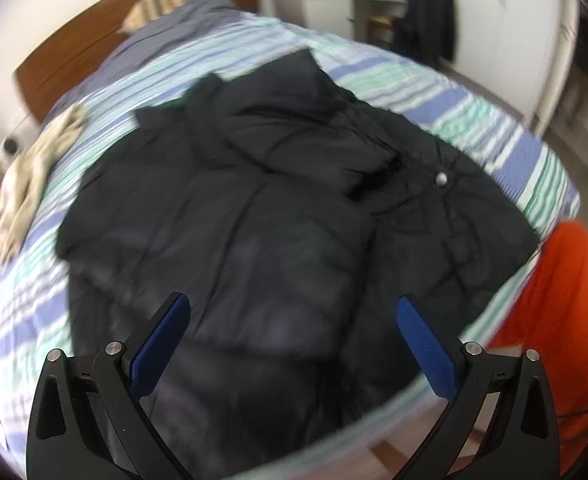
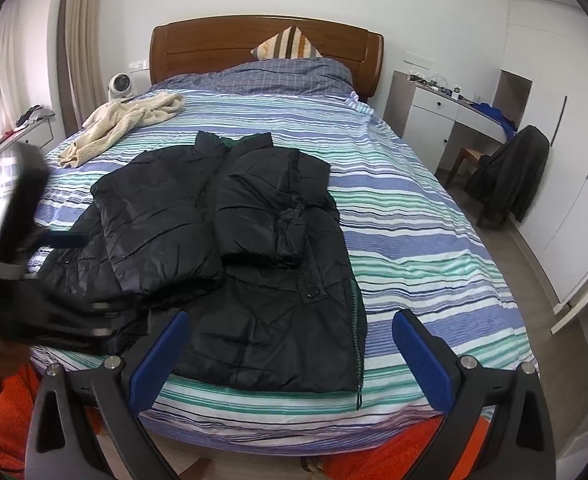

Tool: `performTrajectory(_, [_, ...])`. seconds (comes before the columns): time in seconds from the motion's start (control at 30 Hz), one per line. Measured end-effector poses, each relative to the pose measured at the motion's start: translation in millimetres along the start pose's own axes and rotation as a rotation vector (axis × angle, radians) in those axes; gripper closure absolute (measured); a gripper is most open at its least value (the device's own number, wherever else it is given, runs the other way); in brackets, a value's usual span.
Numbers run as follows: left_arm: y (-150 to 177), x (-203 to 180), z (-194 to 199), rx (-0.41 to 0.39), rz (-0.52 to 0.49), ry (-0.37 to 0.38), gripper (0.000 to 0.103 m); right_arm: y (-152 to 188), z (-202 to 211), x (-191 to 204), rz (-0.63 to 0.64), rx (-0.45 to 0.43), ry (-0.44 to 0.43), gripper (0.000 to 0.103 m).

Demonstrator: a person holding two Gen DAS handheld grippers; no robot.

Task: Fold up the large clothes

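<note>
A large black puffer jacket (image 2: 234,248) lies flat on the striped bed (image 2: 414,216), both sleeves folded in over its front. In the left wrist view the jacket (image 1: 254,232) fills the middle, blurred. My left gripper (image 1: 292,308) is open and empty, hovering over the jacket's lower left part; it also shows in the right wrist view (image 2: 26,240) as a blurred dark shape at the left edge. My right gripper (image 2: 290,324) is open and empty above the jacket's hem near the foot of the bed.
A cream fleece garment (image 2: 126,124) lies at the bed's far left. A striped pillow (image 2: 288,46) leans on the wooden headboard (image 2: 214,48). A white desk (image 2: 450,116) and a chair with a dark coat (image 2: 510,172) stand to the right. Orange cloth (image 2: 6,412) hangs below the bed's foot.
</note>
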State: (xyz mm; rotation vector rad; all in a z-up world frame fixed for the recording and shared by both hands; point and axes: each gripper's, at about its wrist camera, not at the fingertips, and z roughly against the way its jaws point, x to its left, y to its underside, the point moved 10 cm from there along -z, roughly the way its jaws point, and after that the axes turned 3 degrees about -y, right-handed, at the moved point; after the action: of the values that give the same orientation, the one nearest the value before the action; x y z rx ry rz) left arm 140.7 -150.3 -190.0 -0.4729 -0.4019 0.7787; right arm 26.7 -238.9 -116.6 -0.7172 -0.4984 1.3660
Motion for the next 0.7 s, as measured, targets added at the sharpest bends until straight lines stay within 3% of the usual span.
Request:
performTrajectory(0.07, [1.2, -7.2, -26.8, 0.033, -0.053, -0.007, 0.004, 4.2, -0.5, -3.5, -0.007, 0.011, 0.003, 0.000])
performTrajectory(0.1, [4.0, -10.0, -41.3, 0.052, -0.077, -0.017, 0.012, 6.1, -0.5, -5.2, -0.009, 0.015, 0.007, 0.000])
performTrajectory(0.17, [7.6, -6.1, -52.9, 0.062, -0.088, -0.046, 0.052, 7.9, 0.3, -8.3, -0.011, 0.019, 0.014, 0.000])
performTrajectory(0.23, [7.5, 8.2, -45.7, 0.052, -0.033, -0.074, 0.079, 9.3, 1.5, -12.2, -0.013, 0.018, 0.020, 0.000])
performTrajectory(0.3, [7.8, 30.9, -23.5, 0.042, 0.083, -0.017, 0.082, 10.4, 1.7, -16.0, -0.017, 0.015, 0.026, 0.000])
performTrajectory(0.37, [3.2, 65.1, 10.5, -0.008, 0.187, -0.013, 0.083, 11.8, -1.2, -17.8, -0.020, 0.024, 0.024, 0.000])
performTrajectory(0.5, [7.7, 167.4, 86.5, -0.113, 0.340, -0.139, 0.082, 11.8, -6.4, -10.6, -0.006, 0.031, 0.004, 0.000])
performTrajectory(0.6, [42.6, 274.8, 139.9, -0.140, 0.492, -0.265, 0.082, 7.1, -6.8, 0.1, 0.018, 0.014, -0.018, 0.000])
performTrajectory(0.7, [91.7, 362.9, 165.4, -0.123, 0.633, -0.398, 0.081, 0.0, -7.2, 10.5, 0.034, -0.011, -0.054, 0.000])
